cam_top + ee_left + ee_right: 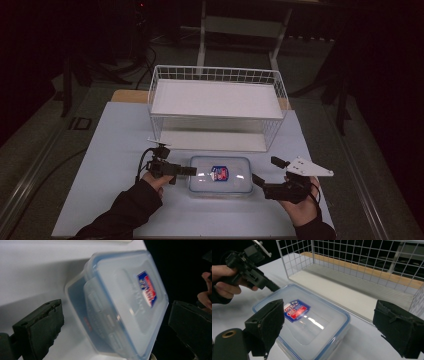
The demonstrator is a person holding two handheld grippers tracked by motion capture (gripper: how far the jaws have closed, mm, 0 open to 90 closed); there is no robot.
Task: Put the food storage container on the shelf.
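A clear plastic box [220,175] with a blue-rimmed lid and a red and blue label lies flat near the table's front. My left gripper [190,171] is rolled onto its side at the box's left end. In the left gripper view its jaws stand wide, either side of the box's [120,302] near end, with neither pad pressing on it: left gripper [116,312] open. My right gripper [265,169] is just off the box's right end. In the right gripper view its two black jaws gape, the box [307,322] lying ahead of them: right gripper [332,317] open.
A white wire basket [217,75] with a white shelf board stands right behind the box, its open side facing me; in the right gripper view the basket [362,255] is close. The pale table top [115,145] extends left and right. Dark floor lies beyond the edges.
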